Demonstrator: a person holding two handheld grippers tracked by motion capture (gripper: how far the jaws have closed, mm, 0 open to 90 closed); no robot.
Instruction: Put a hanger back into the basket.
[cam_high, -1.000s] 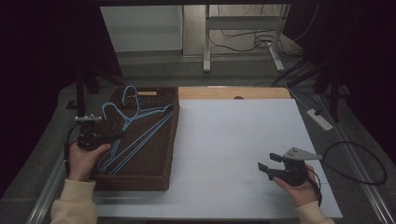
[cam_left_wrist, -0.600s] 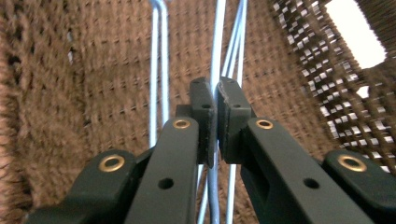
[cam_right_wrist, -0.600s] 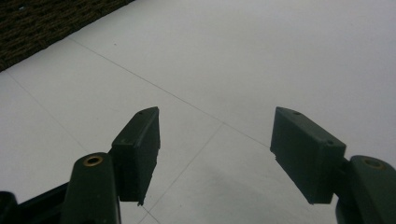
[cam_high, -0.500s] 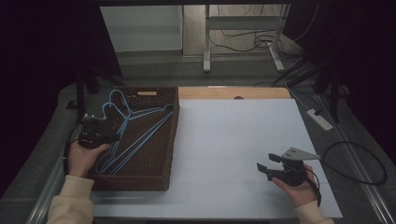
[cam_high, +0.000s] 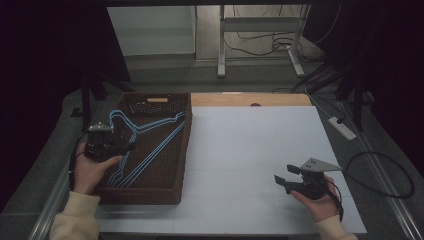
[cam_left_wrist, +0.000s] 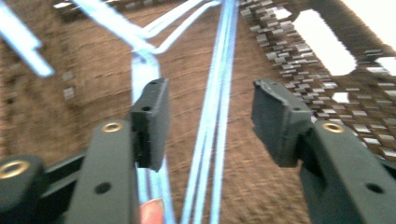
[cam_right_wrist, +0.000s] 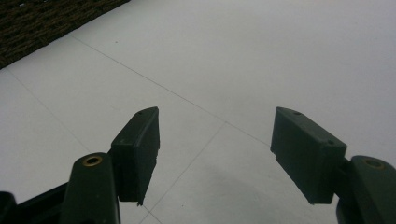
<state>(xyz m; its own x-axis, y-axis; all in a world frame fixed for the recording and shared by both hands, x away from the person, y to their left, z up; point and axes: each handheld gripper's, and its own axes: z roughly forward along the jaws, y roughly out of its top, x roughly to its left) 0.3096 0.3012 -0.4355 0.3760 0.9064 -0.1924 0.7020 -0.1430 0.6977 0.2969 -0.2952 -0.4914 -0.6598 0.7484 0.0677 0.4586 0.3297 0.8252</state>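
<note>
Several light blue wire hangers (cam_high: 152, 142) lie in a dark brown woven basket (cam_high: 145, 194) at the table's left. My left gripper (cam_high: 128, 146) hovers over the basket's left side, above the hangers. Its jaws have just been opening. In the left gripper view the hanger wires (cam_left_wrist: 219, 93) run along the basket floor (cam_left_wrist: 70, 116) beneath the gap of my left gripper (cam_left_wrist: 210, 116), and the pads do not touch them. My right gripper (cam_high: 281, 180) rests in a hand at the front right of the white table, open over bare surface (cam_right_wrist: 215, 140).
A white tabletop (cam_high: 260, 145) spreads right of the basket, with a wooden strip (cam_high: 250, 99) along its far edge. A white power strip (cam_high: 342, 128) and cables lie off the right side. A metal frame leg (cam_high: 221, 45) stands beyond the table.
The left gripper has opened and let go of the hangers. Their hook end, held up before, has dropped lower and to the left into the basket. The right gripper has not moved.
</note>
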